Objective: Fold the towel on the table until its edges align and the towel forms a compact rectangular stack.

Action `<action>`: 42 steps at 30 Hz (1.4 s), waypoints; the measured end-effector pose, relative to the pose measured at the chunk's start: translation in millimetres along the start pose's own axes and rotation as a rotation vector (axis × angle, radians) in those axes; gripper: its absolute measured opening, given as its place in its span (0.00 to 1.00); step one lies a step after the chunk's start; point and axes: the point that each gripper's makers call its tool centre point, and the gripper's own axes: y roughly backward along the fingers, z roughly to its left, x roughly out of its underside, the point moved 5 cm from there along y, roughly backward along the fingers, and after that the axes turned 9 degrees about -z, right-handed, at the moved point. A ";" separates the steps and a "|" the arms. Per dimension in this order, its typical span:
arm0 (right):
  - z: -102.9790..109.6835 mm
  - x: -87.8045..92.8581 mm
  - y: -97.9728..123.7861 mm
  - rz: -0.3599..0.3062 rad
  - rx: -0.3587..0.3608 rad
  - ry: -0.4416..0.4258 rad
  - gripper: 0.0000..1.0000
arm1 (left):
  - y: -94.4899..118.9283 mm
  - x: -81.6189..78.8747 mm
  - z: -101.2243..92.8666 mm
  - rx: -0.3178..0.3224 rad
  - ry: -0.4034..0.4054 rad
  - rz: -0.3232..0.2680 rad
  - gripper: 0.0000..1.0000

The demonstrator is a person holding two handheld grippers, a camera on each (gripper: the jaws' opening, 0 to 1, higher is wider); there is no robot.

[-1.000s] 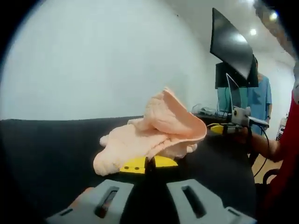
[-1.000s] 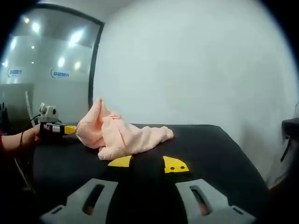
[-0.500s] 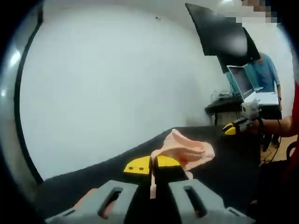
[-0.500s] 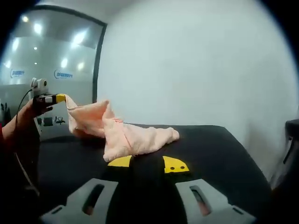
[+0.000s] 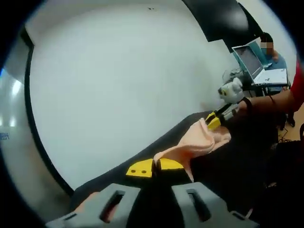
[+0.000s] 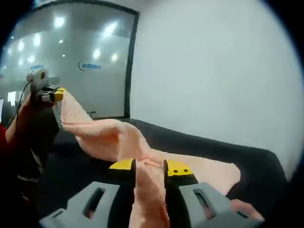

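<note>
Black table (image 6: 199, 145), towel (image 6: 114, 137) between both tools

Grey tongs (image 6: 149, 167) with yellow tips, red sleeve (image 5: 299, 80)

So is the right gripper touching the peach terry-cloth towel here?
Touching. In the right gripper view the peach terry-cloth towel runs between the yellow-tipped jaws of the right gripper, which pinch it with no gap on either side.

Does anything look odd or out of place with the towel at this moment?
Nothing looks damaged. The towel is not flat: it hangs stretched between the left gripper and the right gripper, with one end trailing on the black table.
</note>
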 end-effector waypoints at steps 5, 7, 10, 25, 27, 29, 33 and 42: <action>-11.6 2.0 -10.2 -0.058 -0.028 -0.035 0.00 | 6.2 9.6 5.3 -0.003 0.009 0.010 0.00; -9.3 -14.7 -4.6 -0.169 -0.032 -0.025 0.00 | 8.6 13.3 12.2 -0.026 0.028 0.021 0.00; 2.0 -41.8 15.6 -0.217 -0.066 0.021 0.00 | 13.8 10.2 28.0 -0.081 0.058 -0.002 0.00; 32.1 -231.5 139.7 -0.491 0.119 0.296 0.00 | 31.3 -130.4 53.5 -0.108 -0.139 -0.198 0.00; 40.5 -244.6 141.9 -0.496 0.129 0.348 0.00 | 34.2 -147.0 59.1 -0.115 -0.169 -0.213 0.00; 50.6 -260.3 143.4 -0.503 0.131 0.364 0.00 | 38.6 -164.6 62.6 -0.135 -0.185 -0.226 0.00; 70.8 -290.2 147.2 -0.535 0.111 0.373 0.00 | 56.3 -196.7 72.9 -0.158 -0.219 -0.260 0.00; 82.6 -306.1 103.3 -0.546 0.090 0.320 0.00 | 90.8 -201.2 104.4 -0.198 -0.258 -0.233 0.00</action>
